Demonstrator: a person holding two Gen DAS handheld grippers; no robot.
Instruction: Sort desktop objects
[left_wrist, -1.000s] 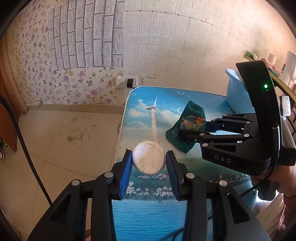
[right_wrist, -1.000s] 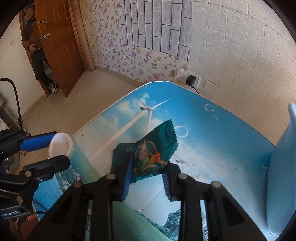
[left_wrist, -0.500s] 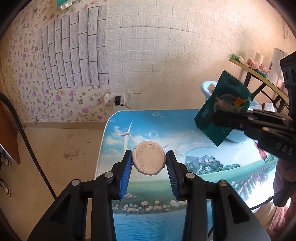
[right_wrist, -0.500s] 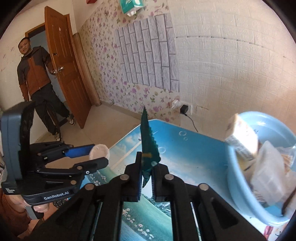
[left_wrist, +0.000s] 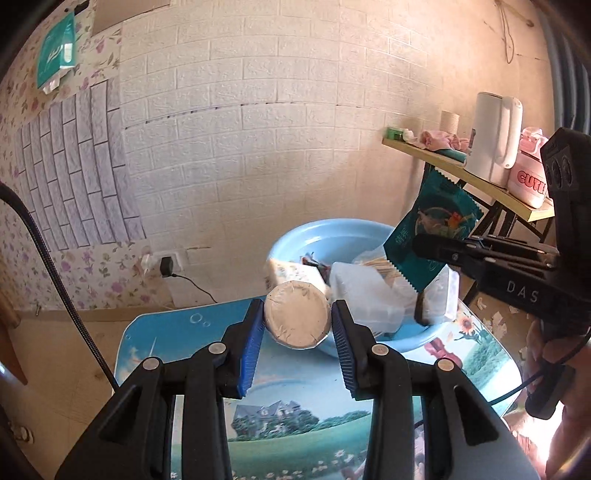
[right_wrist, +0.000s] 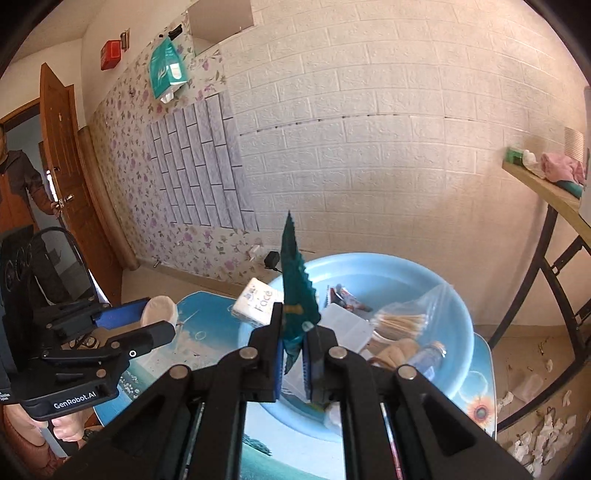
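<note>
While both grippers hang over the near side of the blue basin, each grips something. The left gripper has its blue pads clamped on either side of a round white disc, held just before the basin's near rim. The right gripper is pinched tight on the lower edge of a green snack packet, which stands edge-up above the basin's heaped contents.
</note>
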